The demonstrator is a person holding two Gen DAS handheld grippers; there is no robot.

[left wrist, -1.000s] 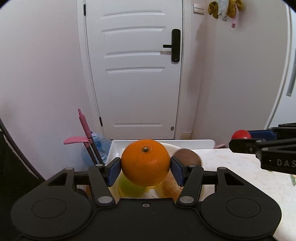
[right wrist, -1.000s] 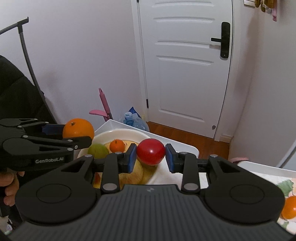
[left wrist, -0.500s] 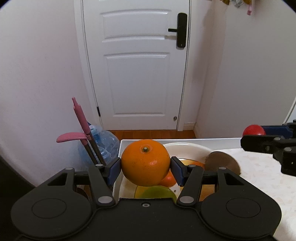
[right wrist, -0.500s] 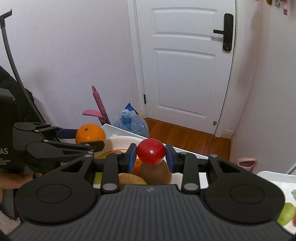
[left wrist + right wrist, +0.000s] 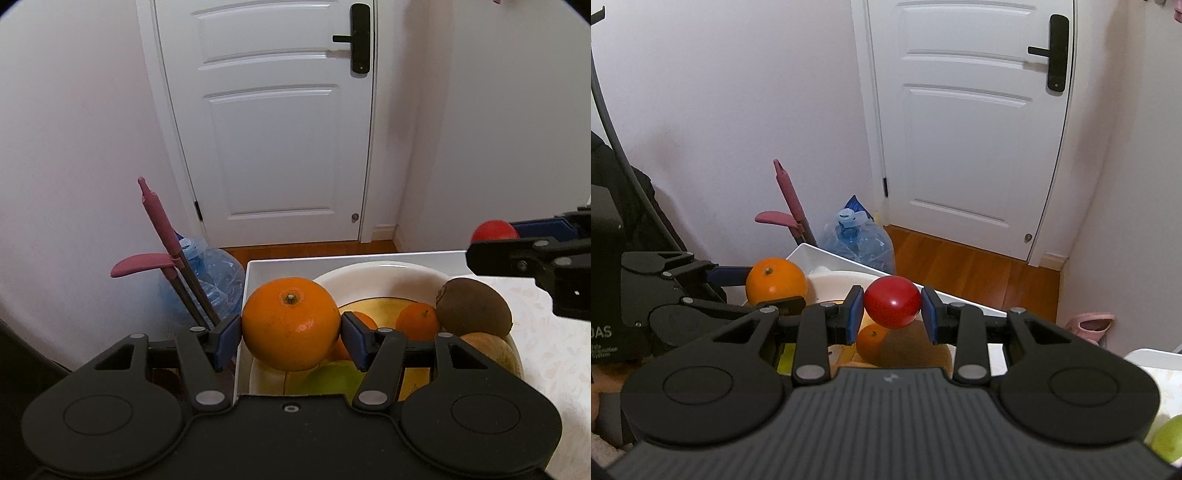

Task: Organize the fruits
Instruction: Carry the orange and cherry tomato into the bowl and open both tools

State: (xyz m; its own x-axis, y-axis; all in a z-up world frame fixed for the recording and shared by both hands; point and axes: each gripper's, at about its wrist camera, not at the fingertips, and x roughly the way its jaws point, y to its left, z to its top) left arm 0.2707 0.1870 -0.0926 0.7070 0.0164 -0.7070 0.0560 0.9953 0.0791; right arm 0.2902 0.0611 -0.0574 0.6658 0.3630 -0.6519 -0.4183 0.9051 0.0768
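Observation:
A large orange (image 5: 291,324) sits between the blue pads of my left gripper (image 5: 290,339), above the left rim of a white bowl (image 5: 369,273). The jaws are opening, and the pads still touch the orange's sides. The bowl holds a kiwi (image 5: 474,308), a small orange (image 5: 419,321), a green fruit (image 5: 332,378) and a brownish fruit (image 5: 491,350). My right gripper (image 5: 892,314) is shut on a small red fruit (image 5: 892,302), hanging over the bowl's right side. The left wrist view shows that red fruit (image 5: 493,229) at the far right.
The bowl stands in a white tray (image 5: 258,266) at the table's far corner. On the floor beyond are a water bottle (image 5: 210,273) and a pink-handled mop (image 5: 159,221), before a white door (image 5: 277,129). A green fruit (image 5: 1167,439) lies on the patterned tablecloth (image 5: 546,350).
Both grippers have moved forward and down over the bowl, whose fruits now show more fully. The left pads stand a touch wider. The right grip on the red fruit is unchanged.

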